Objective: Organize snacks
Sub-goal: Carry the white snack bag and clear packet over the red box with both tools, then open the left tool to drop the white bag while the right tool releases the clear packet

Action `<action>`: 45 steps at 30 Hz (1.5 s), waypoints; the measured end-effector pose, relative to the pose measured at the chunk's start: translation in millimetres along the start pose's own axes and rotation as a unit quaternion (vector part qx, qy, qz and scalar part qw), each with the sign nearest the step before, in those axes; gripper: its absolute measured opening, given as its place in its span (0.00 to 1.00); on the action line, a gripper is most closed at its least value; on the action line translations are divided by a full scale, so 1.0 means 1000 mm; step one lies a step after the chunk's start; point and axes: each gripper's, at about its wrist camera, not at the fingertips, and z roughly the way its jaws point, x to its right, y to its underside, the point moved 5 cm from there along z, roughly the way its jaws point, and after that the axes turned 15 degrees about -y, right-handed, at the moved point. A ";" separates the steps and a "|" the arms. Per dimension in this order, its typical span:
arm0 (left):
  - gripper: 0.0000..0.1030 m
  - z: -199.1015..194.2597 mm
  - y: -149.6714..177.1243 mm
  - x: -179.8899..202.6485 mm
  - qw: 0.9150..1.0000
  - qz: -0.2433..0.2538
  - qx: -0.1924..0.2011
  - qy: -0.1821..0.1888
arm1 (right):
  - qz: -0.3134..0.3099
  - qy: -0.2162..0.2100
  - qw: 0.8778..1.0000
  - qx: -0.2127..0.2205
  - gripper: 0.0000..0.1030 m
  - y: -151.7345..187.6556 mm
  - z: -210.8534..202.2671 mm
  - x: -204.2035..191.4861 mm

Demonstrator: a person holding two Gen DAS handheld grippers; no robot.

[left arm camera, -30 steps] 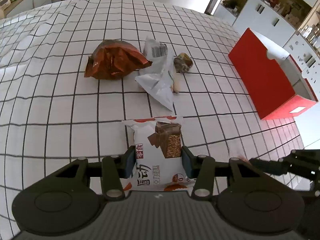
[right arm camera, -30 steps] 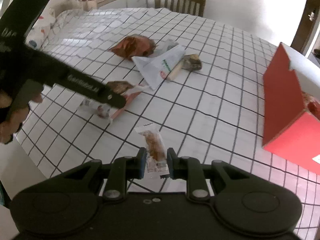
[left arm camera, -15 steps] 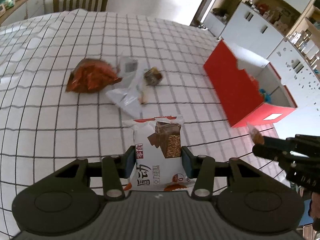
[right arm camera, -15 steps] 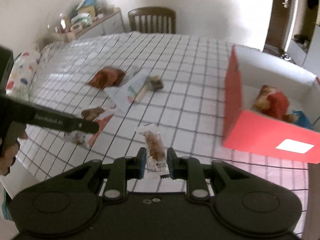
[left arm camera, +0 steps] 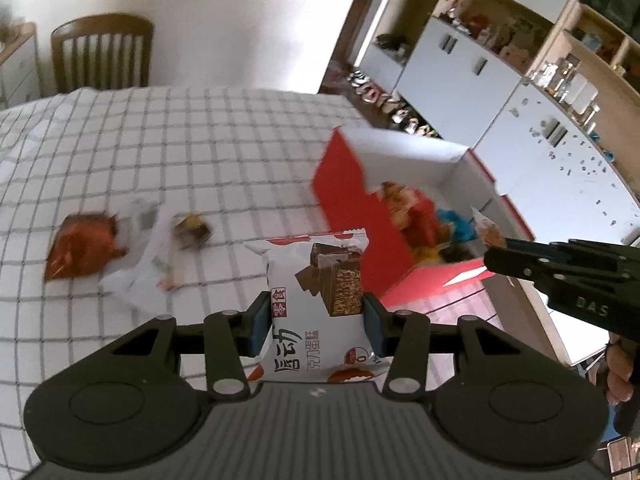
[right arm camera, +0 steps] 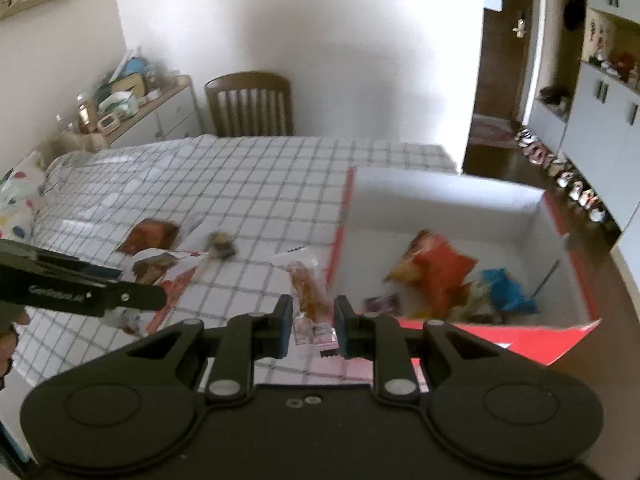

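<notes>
Red box point(right arm camera: 472, 336) lies right, open-topped — each gripper, left point(left arm camera: 316, 320) on cake packet point(left arm camera: 320, 304), right point(right arm camera: 310, 322) on clear snack sachet point(right arm camera: 308, 292), should clear its near wall before letting go.

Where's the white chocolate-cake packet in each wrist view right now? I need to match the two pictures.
Left wrist: the white chocolate-cake packet is at lower centre, clamped in the left gripper.
Right wrist: the same packet is at far left, poking past the other gripper's dark fingers.
Shared landmark: the red box, holding snacks, right of centre in both.
</notes>
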 end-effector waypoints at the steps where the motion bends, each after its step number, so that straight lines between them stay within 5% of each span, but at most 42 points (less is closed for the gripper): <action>1: 0.46 0.000 -0.004 0.008 1.000 0.003 0.002 0.002 | 0.000 0.002 1.000 0.003 0.20 -0.002 -0.003 0.006; 14: 0.46 0.016 -0.043 0.101 0.999 0.030 0.019 0.010 | 0.005 0.021 0.999 0.028 0.20 -0.021 -0.025 0.084; 24: 0.46 0.055 -0.050 0.150 0.999 0.052 -0.008 -0.009 | 0.033 0.031 0.999 0.023 0.20 -0.028 -0.026 0.147; 45: 0.46 0.123 -0.056 0.214 0.992 0.102 -0.042 -0.052 | 0.082 0.057 0.994 -0.044 0.20 -0.024 0.030 0.220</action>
